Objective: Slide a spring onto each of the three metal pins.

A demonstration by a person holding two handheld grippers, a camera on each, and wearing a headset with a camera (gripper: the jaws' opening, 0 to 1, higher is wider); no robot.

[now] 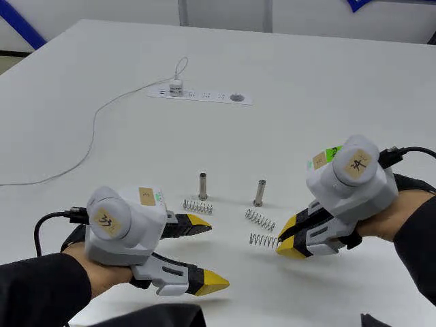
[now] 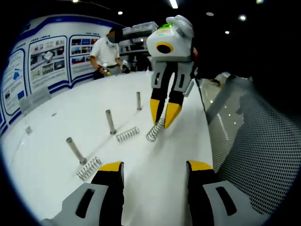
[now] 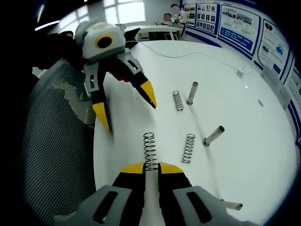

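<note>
Left claw [image 1: 212, 251] gapes wide, holding nothing. Right claw [image 1: 287, 248] pinches one end of a spring [image 1: 264, 240] lying on the tabletop [image 1: 306, 82].

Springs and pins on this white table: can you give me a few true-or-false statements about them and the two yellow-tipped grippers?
1. The right gripper is shut on one end of a coiled steel-wire spring. True.
2. The left gripper holds a spring. False: its jaws stand apart, with nothing between them.
3. Every silver metal pin carries a spring. False: all three pins are bare.
4. A white power strip lies on the white table beyond the pins. True.
</note>
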